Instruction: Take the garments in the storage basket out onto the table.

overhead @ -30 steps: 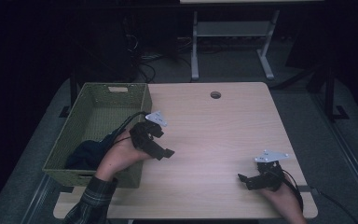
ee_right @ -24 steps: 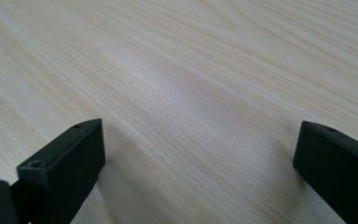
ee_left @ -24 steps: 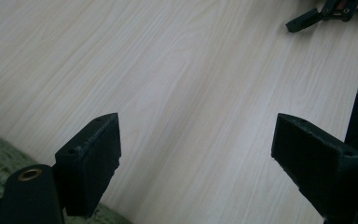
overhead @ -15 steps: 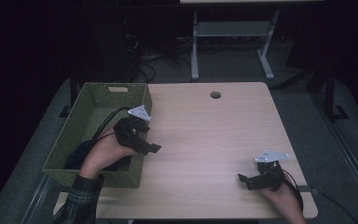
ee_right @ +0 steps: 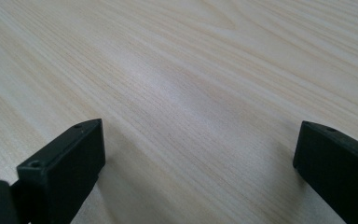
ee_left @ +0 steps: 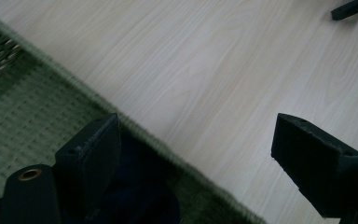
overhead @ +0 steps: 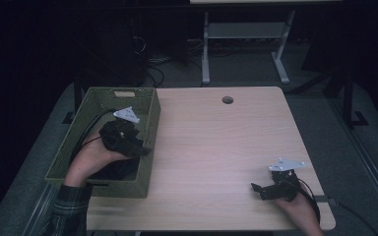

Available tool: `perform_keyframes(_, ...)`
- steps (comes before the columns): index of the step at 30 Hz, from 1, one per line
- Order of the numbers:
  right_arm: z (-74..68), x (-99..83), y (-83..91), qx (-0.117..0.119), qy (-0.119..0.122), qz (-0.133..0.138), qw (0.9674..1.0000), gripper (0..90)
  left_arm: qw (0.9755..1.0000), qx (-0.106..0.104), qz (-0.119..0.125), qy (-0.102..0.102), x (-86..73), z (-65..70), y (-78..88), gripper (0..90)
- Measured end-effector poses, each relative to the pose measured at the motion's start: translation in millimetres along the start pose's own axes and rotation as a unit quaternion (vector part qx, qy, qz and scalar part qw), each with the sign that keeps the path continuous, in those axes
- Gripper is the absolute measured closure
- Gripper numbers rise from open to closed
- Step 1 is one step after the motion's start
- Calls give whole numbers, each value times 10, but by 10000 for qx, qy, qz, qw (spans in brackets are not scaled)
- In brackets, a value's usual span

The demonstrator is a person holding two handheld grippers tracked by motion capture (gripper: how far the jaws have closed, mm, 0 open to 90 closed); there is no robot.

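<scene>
High view: right gripper (overhead: 257,189) rests low on the table (overhead: 216,147) near the front right corner, jaws spread apart with nothing between them, hand behind it at the edge. Left gripper (overhead: 140,147) hangs over the green basket (overhead: 150,105), above its right wall, jaws parted and empty, forearm coming up from the bottom left. A dark cloth (ee_left: 140,196) lies in the basket's near end, just below the left gripper. Judged: the cloth is not grasped; the pick-up out of the basket remains to be done.

left gripper (overhead: 140,147) fingers spread, right gripper (overhead: 258,189) likewise
</scene>
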State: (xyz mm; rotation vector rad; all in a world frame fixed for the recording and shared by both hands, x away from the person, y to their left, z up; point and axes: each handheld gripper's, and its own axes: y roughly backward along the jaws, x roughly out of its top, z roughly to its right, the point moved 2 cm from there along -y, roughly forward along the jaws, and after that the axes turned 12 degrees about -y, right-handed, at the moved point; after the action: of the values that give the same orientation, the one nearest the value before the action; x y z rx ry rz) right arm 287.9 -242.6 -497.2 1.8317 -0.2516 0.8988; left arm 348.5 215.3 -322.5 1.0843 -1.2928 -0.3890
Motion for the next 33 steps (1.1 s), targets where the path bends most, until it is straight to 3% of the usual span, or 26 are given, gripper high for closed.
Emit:
perform_keyframes(15, 0, 0, 0, -4, -1, 3, 10000, 18, 9989, 286, -223, 296, -337, -229, 163, 156)
perform_keyframes(21, 0, 0, 0, -1, 0, -2, 10000, 18, 9984, 373, -191, 386, -422, -285, 197, 155)
perform_keyframes(33, 0, 0, 1, 1, -3, -4, 10000, 18, 9975, 417, -324, 474, -596, -348, 97, 142)
